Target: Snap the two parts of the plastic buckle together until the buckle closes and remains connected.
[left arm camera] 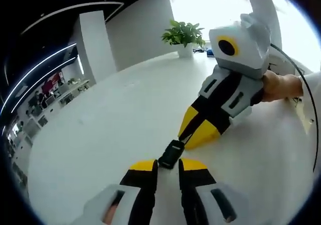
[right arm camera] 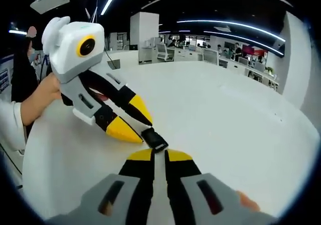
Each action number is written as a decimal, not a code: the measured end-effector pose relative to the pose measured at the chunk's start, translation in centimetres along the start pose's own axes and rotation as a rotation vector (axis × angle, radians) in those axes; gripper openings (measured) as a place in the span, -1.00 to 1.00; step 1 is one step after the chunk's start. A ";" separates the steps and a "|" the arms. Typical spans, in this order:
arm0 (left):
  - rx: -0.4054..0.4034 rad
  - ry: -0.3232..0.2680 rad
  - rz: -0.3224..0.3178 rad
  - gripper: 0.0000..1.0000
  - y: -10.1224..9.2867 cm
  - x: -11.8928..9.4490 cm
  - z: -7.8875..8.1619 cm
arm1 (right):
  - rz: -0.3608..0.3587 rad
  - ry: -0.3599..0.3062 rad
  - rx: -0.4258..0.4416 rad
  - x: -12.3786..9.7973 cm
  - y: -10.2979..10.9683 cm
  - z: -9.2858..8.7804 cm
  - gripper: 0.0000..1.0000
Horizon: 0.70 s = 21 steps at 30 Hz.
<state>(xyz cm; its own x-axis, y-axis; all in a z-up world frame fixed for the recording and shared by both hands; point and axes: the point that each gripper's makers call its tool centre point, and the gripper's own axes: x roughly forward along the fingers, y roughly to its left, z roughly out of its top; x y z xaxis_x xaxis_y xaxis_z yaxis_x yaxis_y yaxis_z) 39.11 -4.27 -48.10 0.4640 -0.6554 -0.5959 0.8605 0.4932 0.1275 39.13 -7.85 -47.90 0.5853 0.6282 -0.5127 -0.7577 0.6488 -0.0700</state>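
A small black plastic buckle (left arm camera: 171, 153) hangs just above the white table (left arm camera: 100, 134), held between both grippers. In the left gripper view my left gripper (left arm camera: 169, 164) rises from the bottom, its yellow-tipped jaws shut on the near end of the buckle. My right gripper (left arm camera: 186, 137) comes in from the right and pinches the far end. The right gripper view shows the same buckle (right arm camera: 154, 139) as one short black piece, with my right gripper (right arm camera: 159, 155) shut on one end and the left gripper (right arm camera: 143, 129) shut on the other. Whether the two halves are latched is not visible.
A potted plant (left arm camera: 184, 34) stands at the table's far edge, beside a white pillar (left arm camera: 95, 44). A person's hand (right arm camera: 42, 97) holds the left gripper, and a black cable (left arm camera: 303, 89) trails off the right one. Office desks (right arm camera: 220, 54) lie beyond the table.
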 end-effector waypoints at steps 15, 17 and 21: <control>-0.080 -0.029 -0.049 -0.39 -0.8 -3.2 0.0 | 0.013 -0.067 0.041 -3.1 -1.1 1.7 -0.52; -0.086 -0.031 -0.046 -0.36 -1.2 -4.0 -0.2 | 0.026 -0.070 0.049 -3.8 -1.0 1.5 -0.44; -0.073 -0.066 -0.003 -0.20 -1.5 -5.9 -0.2 | 0.059 -0.090 0.067 -5.5 -0.2 1.1 -0.23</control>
<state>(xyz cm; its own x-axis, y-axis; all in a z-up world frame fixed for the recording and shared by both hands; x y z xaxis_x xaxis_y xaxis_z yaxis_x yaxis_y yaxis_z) 35.10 -1.06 -44.92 0.4766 -0.6917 -0.5425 0.8451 0.5305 0.0661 36.39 -10.90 -44.14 0.5659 0.7002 -0.4353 -0.7725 0.6348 0.0167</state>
